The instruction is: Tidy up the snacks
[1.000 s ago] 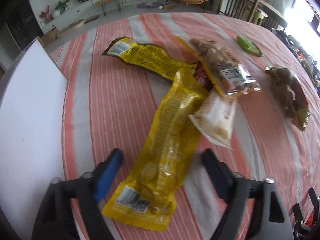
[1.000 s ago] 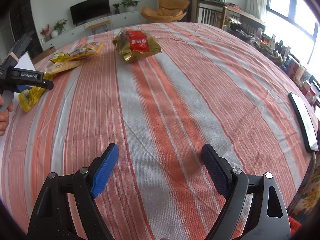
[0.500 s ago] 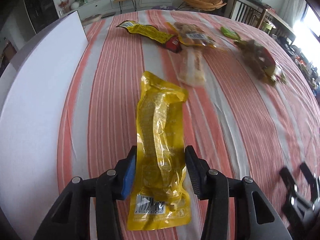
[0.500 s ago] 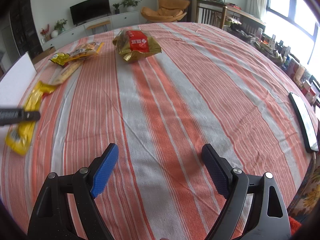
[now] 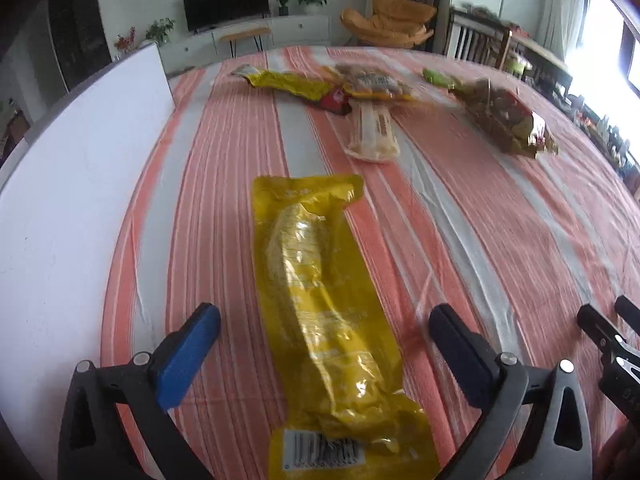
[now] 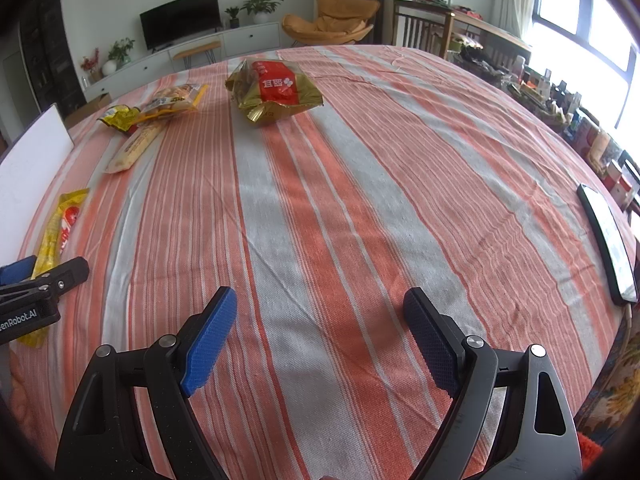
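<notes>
Yellow packet dropped beside the white board

Your left gripper [image 5: 324, 324] has just been opening; the yellow packet [image 5: 320, 292] lies loose between its spread jaws, near the white board [image 5: 80, 184]. Your right gripper [image 6: 320, 320] stands spread over bare tablecloth [image 6: 360, 200].

Daylight floods in from the blown-out windows [image 6: 580, 12] far right of the tongs, glare sheens the yellow packet [image 5: 320, 312] between the left tongs, the snacks beyond look perhaps motion-blurred, and fisheye bending darkens every corner.
</notes>
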`<control>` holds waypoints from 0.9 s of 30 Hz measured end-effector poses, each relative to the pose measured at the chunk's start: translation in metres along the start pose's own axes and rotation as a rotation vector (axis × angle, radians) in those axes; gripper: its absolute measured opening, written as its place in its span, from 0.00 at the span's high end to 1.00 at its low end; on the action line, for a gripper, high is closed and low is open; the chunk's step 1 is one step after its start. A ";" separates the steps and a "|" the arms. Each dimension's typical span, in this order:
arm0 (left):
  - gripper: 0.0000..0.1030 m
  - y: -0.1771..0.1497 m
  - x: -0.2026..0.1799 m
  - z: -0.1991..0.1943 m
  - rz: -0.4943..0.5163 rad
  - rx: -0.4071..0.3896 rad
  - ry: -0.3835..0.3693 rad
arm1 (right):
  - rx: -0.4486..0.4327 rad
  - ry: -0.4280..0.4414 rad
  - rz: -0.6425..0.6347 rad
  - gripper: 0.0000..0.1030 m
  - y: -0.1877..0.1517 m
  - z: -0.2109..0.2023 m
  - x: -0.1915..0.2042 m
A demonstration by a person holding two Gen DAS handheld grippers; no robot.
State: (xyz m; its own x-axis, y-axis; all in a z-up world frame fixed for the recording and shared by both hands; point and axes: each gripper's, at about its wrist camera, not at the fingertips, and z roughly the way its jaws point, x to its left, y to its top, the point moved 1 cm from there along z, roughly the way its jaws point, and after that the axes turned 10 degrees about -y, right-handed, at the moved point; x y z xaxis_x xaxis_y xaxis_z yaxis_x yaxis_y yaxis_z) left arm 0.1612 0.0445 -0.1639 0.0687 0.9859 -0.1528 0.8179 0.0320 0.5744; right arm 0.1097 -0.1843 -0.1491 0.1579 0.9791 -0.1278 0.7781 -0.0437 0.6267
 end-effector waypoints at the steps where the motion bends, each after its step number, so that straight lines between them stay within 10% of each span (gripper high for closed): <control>1: 0.00 0.001 -0.001 0.000 0.000 -0.005 0.005 | 0.000 0.000 0.000 0.15 0.000 0.000 0.000; 27: 0.00 0.001 -0.001 0.002 -0.010 -0.019 0.016 | 0.000 0.001 0.000 0.14 0.000 0.001 0.000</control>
State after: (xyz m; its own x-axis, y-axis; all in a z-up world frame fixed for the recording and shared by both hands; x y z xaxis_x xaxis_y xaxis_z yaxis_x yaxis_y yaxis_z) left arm 0.1632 0.0435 -0.1643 0.0508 0.9880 -0.1458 0.8075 0.0453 0.5881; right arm 0.1101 -0.1846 -0.1495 0.1569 0.9794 -0.1270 0.7779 -0.0434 0.6269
